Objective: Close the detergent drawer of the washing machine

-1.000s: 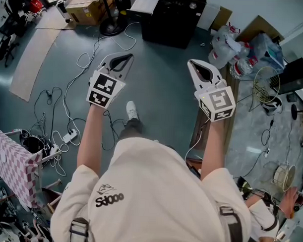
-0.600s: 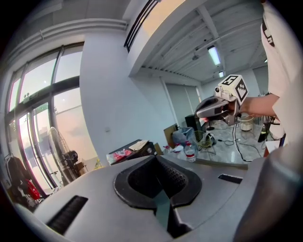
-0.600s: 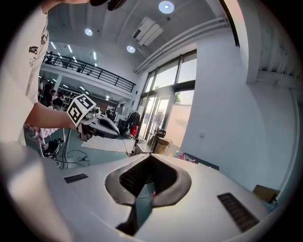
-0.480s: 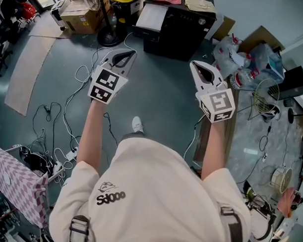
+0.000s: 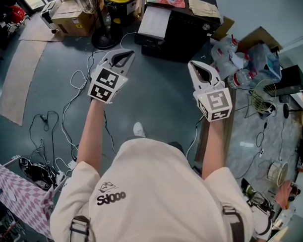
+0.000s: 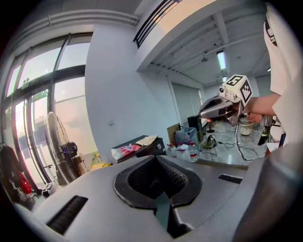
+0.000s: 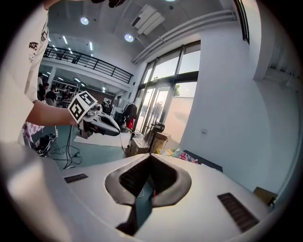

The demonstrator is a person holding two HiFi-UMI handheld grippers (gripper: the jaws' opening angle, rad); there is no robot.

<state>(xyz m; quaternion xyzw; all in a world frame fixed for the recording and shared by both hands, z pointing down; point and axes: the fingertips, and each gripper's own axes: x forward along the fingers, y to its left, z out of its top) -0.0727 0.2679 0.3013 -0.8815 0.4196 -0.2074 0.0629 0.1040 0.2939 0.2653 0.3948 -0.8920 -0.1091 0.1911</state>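
No washing machine or detergent drawer can be made out in any view. In the head view both grippers are held out in front of the person, above the grey floor. My left gripper (image 5: pixel 125 54) is shut with nothing in it, and its own view shows the dark pads (image 6: pixel 176 182) meeting. My right gripper (image 5: pixel 192 64) is also shut and empty, its pads (image 7: pixel 128 178) closed together. Each gripper shows in the other's view: the right gripper (image 6: pixel 215 107) and the left gripper (image 7: pixel 105 125), both in the air.
A black cabinet (image 5: pixel 177 27) with papers on top stands ahead. To its left are a fan's base (image 5: pixel 102 39) and a cardboard box (image 5: pixel 70 18). Cables (image 5: pixel 76 83) trail over the floor at left. Bags and bottles (image 5: pixel 233 59) lie at right, a checkered cloth (image 5: pixel 15 195) at lower left.
The person has walked forward: the black cabinet, boxes and cables have slid down the head view, closer. Both grippers stay shut and held out in front.
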